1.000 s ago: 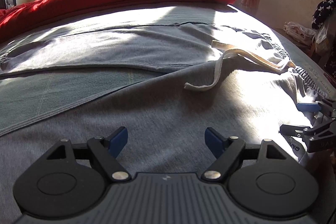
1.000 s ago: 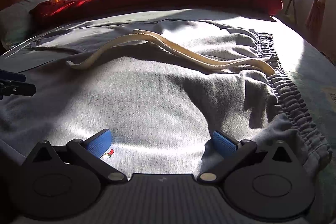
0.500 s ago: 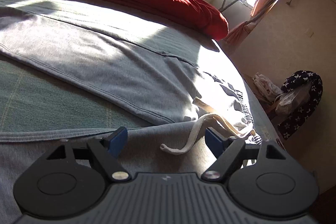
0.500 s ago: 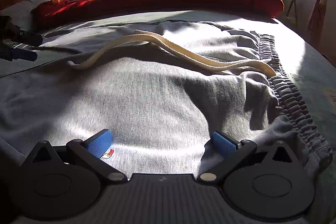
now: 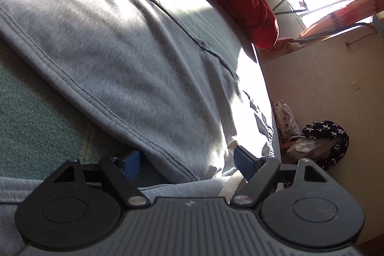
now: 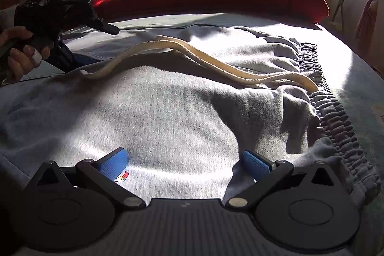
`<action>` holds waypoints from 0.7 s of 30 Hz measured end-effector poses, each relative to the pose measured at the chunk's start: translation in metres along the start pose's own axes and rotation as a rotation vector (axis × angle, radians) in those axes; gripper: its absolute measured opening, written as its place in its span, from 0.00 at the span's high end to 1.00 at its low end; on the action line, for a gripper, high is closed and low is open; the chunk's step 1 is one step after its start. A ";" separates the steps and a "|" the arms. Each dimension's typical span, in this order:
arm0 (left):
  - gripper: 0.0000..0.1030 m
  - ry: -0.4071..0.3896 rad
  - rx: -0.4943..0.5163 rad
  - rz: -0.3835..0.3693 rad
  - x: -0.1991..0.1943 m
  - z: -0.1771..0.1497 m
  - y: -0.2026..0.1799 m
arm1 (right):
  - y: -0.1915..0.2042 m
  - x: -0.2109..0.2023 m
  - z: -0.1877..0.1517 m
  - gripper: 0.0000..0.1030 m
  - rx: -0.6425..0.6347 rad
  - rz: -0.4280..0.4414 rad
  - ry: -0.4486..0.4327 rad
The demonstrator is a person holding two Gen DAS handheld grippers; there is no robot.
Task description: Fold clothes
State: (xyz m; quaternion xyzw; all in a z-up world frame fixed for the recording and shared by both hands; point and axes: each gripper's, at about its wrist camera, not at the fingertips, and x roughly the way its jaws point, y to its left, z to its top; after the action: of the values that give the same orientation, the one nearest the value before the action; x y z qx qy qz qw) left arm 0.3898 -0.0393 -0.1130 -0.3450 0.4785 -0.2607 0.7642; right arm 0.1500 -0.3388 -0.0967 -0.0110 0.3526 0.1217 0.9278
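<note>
Grey sweatpants [image 6: 168, 107] lie spread on a bed [image 5: 43, 116], waistband at its right edge, legs running left. The left gripper [image 5: 184, 162], jaws apart, straddles the far leg's seamed edge. The right gripper [image 6: 184, 162], also apart, hovers over the near hip.

"DAS" on left gripper [image 6: 72, 56] body (rest unreadable).
</note>
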 end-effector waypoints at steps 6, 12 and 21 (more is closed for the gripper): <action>0.22 -0.056 0.065 -0.054 -0.001 0.017 -0.017 | -0.001 0.000 -0.002 0.00 -0.006 0.006 -0.011; 0.22 0.012 0.117 -0.073 0.010 0.003 -0.015 | 0.000 0.001 0.000 0.00 -0.007 0.002 -0.009; 0.85 0.052 0.327 0.022 0.018 -0.013 -0.038 | 0.000 0.001 0.000 0.00 -0.009 0.003 -0.006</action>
State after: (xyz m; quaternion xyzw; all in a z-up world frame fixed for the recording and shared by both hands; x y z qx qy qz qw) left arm 0.3825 -0.0800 -0.0980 -0.2040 0.4530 -0.3355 0.8004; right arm 0.1505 -0.3389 -0.0972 -0.0141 0.3495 0.1246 0.9285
